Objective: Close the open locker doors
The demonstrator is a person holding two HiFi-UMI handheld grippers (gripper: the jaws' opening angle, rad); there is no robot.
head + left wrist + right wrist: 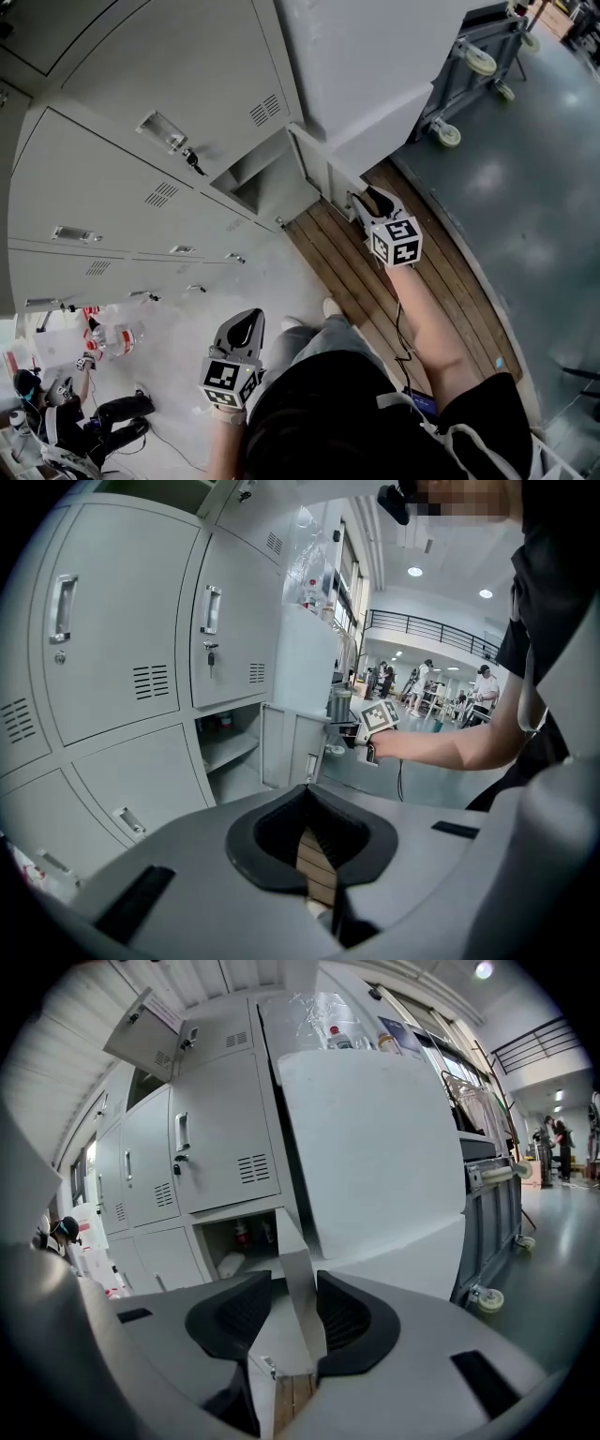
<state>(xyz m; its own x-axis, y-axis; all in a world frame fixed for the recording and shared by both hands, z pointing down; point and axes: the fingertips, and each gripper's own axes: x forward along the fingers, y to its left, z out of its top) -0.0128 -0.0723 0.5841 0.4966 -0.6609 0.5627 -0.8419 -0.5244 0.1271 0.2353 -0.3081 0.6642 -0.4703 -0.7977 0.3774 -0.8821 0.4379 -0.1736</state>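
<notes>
A bank of grey lockers [112, 187] stands ahead. One low compartment [248, 187] is open, and its door [314, 169] swings out toward me. My right gripper [367, 202] sits at the free edge of that door. In the right gripper view the thin door edge [292, 1260] runs between the jaws of the right gripper [293, 1297]; the right pad [342, 1312] lies against it and a gap shows at the left pad. A top locker door [145, 1030] also hangs open. My left gripper [239, 337] is shut and empty, held back near my body.
A large white cabinet side [375, 66] rises right of the open door. A wheeled metal cart [469, 75] stands beyond it. Wooden floor slats [375, 281] run under my right arm. A person sits on the floor at lower left [66, 403].
</notes>
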